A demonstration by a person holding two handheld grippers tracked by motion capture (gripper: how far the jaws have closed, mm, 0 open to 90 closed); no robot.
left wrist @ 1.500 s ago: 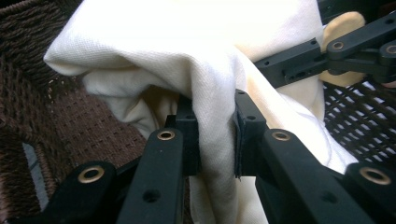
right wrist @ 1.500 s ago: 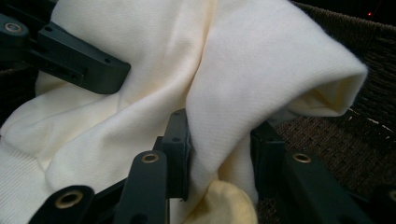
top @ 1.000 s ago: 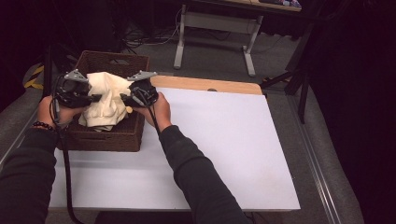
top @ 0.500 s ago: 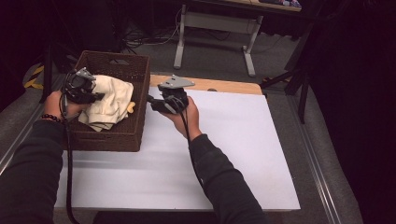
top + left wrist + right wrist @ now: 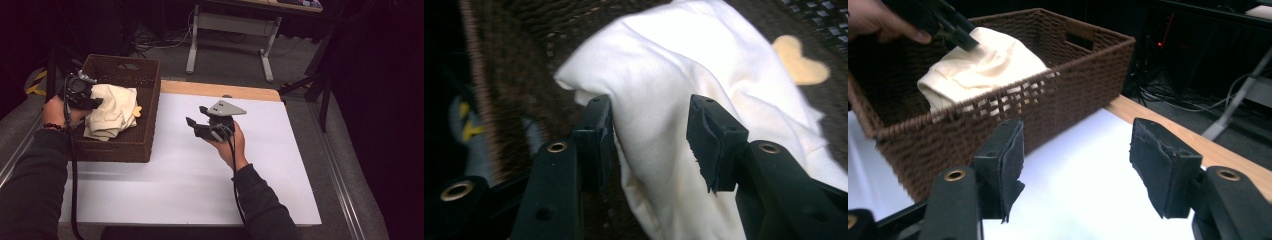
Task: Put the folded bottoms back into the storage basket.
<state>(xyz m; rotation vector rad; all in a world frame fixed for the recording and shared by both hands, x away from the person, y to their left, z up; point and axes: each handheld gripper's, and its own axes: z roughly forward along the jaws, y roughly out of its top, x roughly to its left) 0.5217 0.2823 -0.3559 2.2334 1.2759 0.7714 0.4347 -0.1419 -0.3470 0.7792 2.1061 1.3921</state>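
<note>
1. Your left tongs (image 5: pixel 95 102) sit over the brown wicker basket (image 5: pixel 150 95), just above the cream cloth (image 5: pixel 112 112) lying inside it.
2. In the left gripper view, their jaws have just been opening; a fold of cloth (image 5: pixel 659 125) lies between them, touching one pad and clear of the other, so nothing is gripped.
3. Your right tongs (image 5: pixel 196 115) hover above the white table (image 5: pixel 200 175), well apart from the basket (image 5: pixel 1058 105), jaws parted and empty, pointing toward it.

Dark sleeves, beaded bracelet (image 5: pixel 52 128), black cabled grippers, worn pads.
</note>
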